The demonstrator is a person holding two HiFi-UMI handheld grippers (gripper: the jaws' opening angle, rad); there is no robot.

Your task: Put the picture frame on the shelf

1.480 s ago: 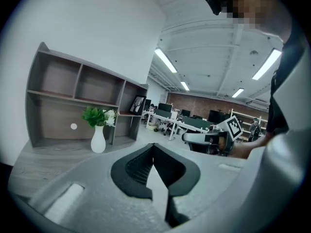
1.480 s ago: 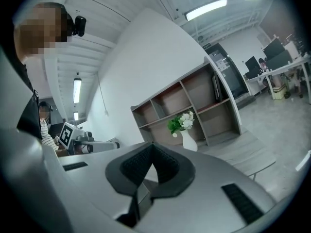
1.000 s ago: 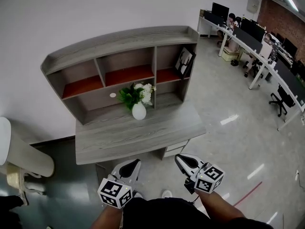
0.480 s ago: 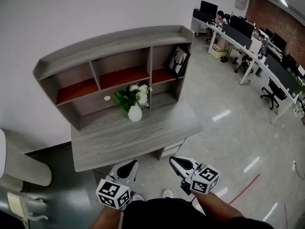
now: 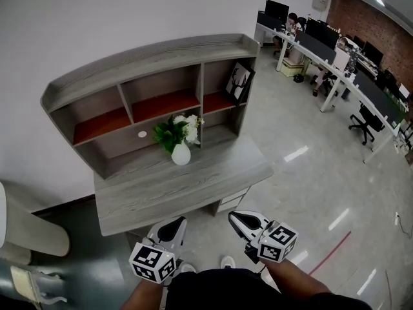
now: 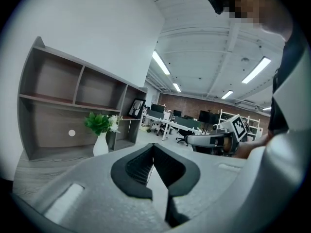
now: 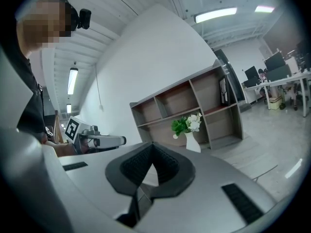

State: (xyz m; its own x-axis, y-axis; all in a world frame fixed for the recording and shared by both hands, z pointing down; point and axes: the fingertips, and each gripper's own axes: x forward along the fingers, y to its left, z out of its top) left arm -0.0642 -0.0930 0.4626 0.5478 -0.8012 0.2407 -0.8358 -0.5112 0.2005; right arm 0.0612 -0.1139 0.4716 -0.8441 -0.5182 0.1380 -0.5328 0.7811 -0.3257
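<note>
We see a grey table (image 5: 193, 187) carrying a shelf (image 5: 148, 60) and a white vase (image 5: 181, 154); up and right of the vase, a picture frame (image 5: 240, 82) leans on the shelf.

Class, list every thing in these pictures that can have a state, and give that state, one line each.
picture frame: standing in the top right compartment of the shelf, untouched.
vase of flowers: upright on the desk.
left claw: shut, empty.
right claw: shut, empty.
</note>
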